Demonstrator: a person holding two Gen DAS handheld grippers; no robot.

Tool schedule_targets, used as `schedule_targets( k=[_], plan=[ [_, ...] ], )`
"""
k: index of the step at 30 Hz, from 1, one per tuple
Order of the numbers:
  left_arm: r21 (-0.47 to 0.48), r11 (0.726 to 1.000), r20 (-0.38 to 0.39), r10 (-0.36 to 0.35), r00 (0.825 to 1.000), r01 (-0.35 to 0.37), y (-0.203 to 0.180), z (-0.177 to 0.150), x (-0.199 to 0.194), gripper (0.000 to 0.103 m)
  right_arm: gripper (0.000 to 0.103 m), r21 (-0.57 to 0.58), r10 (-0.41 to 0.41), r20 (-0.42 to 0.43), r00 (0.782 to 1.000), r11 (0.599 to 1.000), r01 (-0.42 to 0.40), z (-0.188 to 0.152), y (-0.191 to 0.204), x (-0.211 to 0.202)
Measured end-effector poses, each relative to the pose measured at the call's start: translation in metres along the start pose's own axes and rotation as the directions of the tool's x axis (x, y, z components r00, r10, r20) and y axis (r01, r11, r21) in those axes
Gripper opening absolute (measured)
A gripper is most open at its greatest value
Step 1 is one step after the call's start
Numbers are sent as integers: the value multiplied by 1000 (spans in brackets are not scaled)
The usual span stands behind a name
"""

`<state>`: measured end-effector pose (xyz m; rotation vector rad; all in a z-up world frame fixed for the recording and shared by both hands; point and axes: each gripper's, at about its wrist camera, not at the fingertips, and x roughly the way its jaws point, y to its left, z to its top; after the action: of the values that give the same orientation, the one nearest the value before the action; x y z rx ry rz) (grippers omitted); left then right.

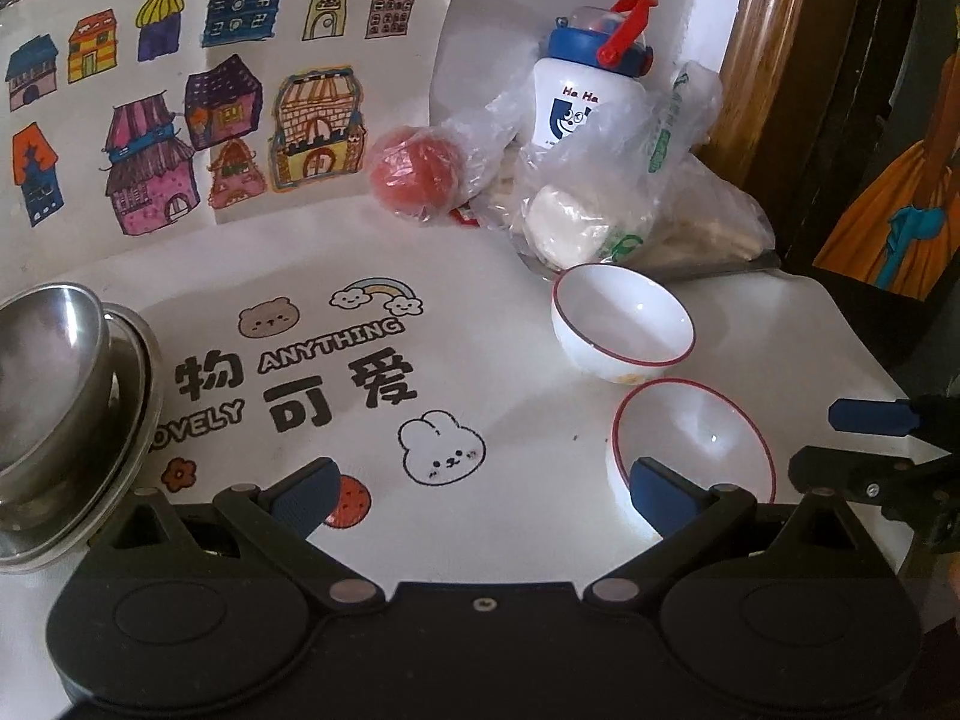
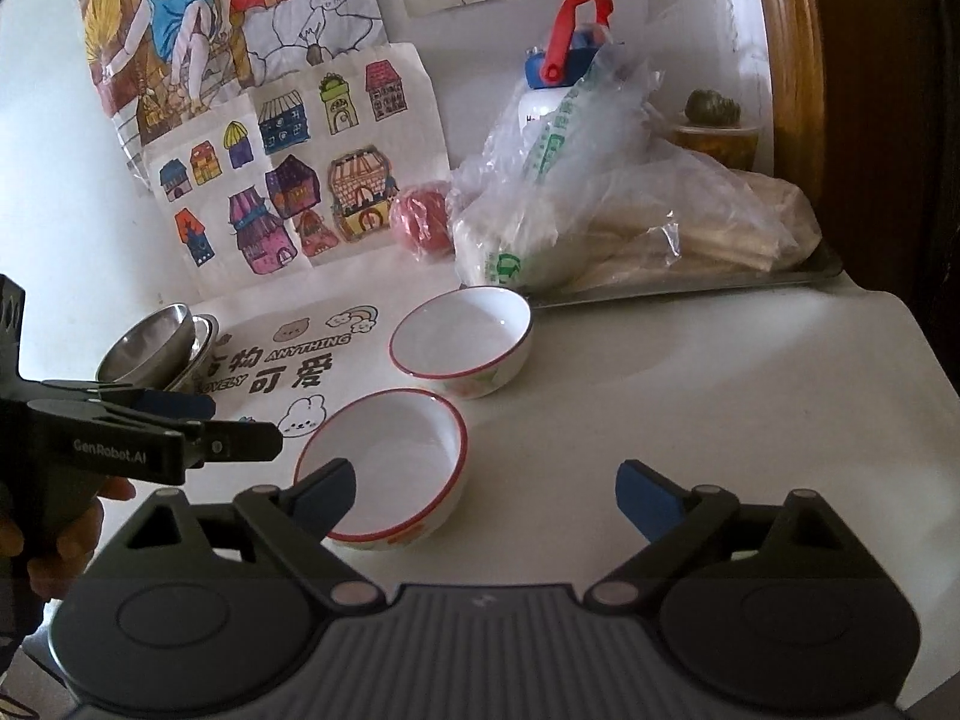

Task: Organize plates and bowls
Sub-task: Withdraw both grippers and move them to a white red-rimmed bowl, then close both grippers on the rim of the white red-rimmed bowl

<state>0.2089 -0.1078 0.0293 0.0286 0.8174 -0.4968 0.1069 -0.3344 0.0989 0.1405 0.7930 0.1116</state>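
Note:
Two white bowls with red rims sit on the white table. The near bowl (image 1: 696, 450) (image 2: 390, 462) lies by my left gripper's right finger. The far bowl (image 1: 624, 327) (image 2: 465, 342) sits behind it. A steel bowl (image 1: 42, 378) (image 2: 147, 351) rests tilted on a steel plate (image 1: 120, 438) at the left. My left gripper (image 1: 486, 495) is open and empty above the printed mat. My right gripper (image 2: 486, 498) is open and empty; its left finger overlaps the near bowl's rim in view.
Plastic bags with food (image 1: 600, 204) (image 2: 570, 210), a red fruit (image 1: 414, 171), a white bottle with blue cap (image 1: 585, 78) and a metal tray (image 2: 720, 282) crowd the back. Drawings (image 1: 180, 114) lean on the wall. The table edge (image 2: 924, 360) runs at the right.

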Motion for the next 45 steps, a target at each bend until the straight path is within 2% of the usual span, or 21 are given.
schedule_targets(
  k=[7,11,13,17,21,22,26,32,34,39,43,45],
  plan=[
    [46,999,-23,15,1000,-14,-9,6,9,101,96,8,-15,-4,1000,1000,15,3,-1,6],
    [56,998,-49,4,999,-2,-11,10,14,95,89,4,-13,-16,1000,1000,13,4,0,9],
    [60,998,-68,-18,998,22,-14,13,16,87,83,4,-11,-24,1000,1000,11,4,1,11],
    [69,997,-96,-40,995,47,-19,15,18,76,78,16,-1,-37,999,1000,1,5,-1,14],
    [46,995,-123,-80,989,86,-19,17,22,61,63,31,9,-56,998,1000,-7,4,-2,17],
    [37,995,-128,-91,988,96,-19,17,22,57,62,32,7,-59,998,999,-5,4,-2,18],
    [30,993,-140,-112,984,117,-21,18,23,50,60,38,11,-62,998,999,-9,4,-1,18],
    [20,990,-164,-137,977,142,-23,19,28,39,47,38,17,-71,997,999,-14,4,1,21],
    [15,988,-169,-148,975,152,-25,19,30,33,39,40,19,-70,997,999,-16,4,2,22],
    [19,983,-169,-175,970,180,-30,19,31,16,28,42,37,-79,996,999,-34,4,5,26],
    [40,984,-164,-164,973,173,-36,18,29,13,19,48,55,-86,995,998,-51,4,7,27],
    [25,983,-163,-173,971,179,-33,18,29,13,19,56,57,-85,995,997,-52,4,6,28]
  ],
)
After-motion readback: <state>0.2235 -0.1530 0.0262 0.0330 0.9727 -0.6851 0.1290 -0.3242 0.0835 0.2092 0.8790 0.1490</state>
